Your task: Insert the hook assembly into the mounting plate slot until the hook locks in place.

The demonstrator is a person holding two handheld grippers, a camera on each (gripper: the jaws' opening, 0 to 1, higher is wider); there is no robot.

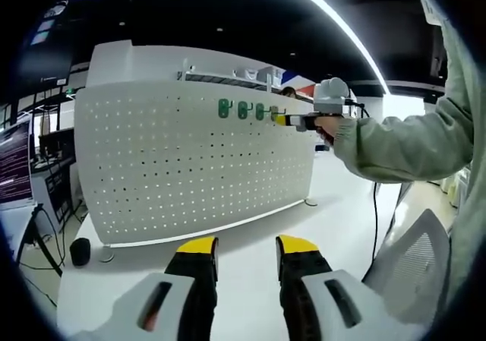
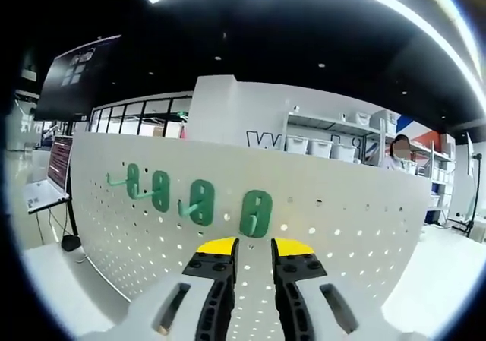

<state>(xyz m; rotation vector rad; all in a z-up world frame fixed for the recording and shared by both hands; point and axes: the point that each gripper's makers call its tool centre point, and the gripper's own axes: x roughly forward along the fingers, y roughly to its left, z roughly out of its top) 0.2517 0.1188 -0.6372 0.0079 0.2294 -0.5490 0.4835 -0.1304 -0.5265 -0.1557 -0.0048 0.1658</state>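
The left gripper (image 1: 247,244) is hovering with jaws apart, empty, over the white table (image 1: 250,269). At twelve o'clock, four green hooks (image 2: 257,213) are sitting in the white pegboard (image 1: 190,159); the right gripper (image 2: 246,244), jaws parted, is hanging just below the rightmost.

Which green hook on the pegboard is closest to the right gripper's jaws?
The rightmost green hook in the row of four in the right gripper view, just above the right gripper; the other three sit farther left along the white pegboard.
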